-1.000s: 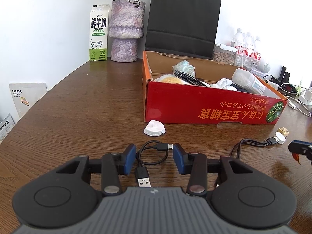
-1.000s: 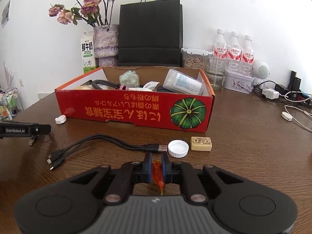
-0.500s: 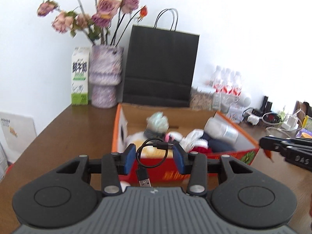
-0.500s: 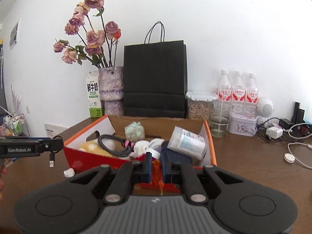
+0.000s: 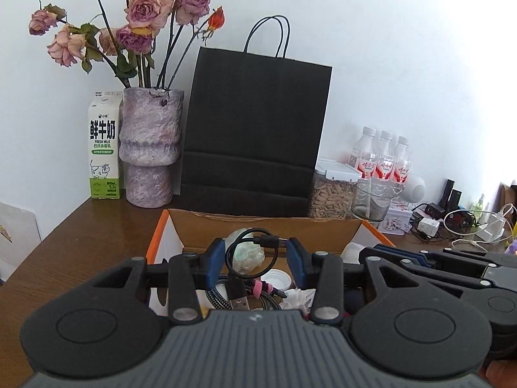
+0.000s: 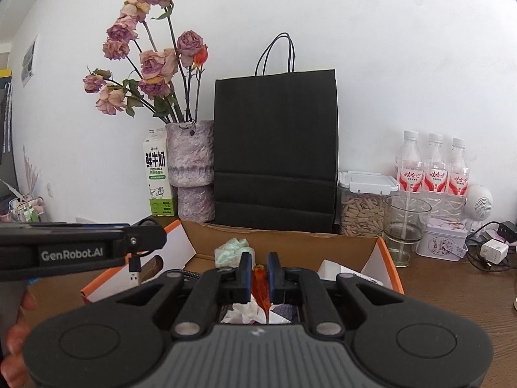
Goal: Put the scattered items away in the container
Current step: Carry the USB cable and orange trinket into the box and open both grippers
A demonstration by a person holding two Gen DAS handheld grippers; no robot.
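My left gripper (image 5: pixel 256 250) is shut on a coiled black USB cable (image 5: pixel 230 260), whose plug (image 5: pixel 239 299) hangs down between the fingers. It hovers over the orange-rimmed cardboard box (image 5: pixel 268 224). My right gripper (image 6: pixel 259 260) is shut on a thin orange-red scrap (image 6: pixel 261 286) and is also above the box (image 6: pixel 290 242). In the box lie a pale green crumpled ball (image 6: pixel 232 249), a braided cable (image 5: pixel 219 294), a white cap (image 5: pixel 274 278) and white tissue (image 6: pixel 242 315). Each gripper shows in the other's view: the right gripper (image 5: pixel 391 257) and the left gripper (image 6: pixel 155 236).
Behind the box stand a black paper bag (image 5: pixel 258 129), a purple vase of dried roses (image 5: pixel 150 148) and a milk carton (image 5: pixel 104 148). To the right are a seed jar (image 6: pixel 363 207), a glass (image 6: pixel 405 223), three water bottles (image 6: pixel 434 168), a tin (image 6: pixel 444 242) and chargers with cables (image 5: pixel 468 223).
Both grippers lifted off the table and moved forward over the box, the left carrying the USB cable, the right carrying the orange-red scrap. The loose items on the table dropped out of view.
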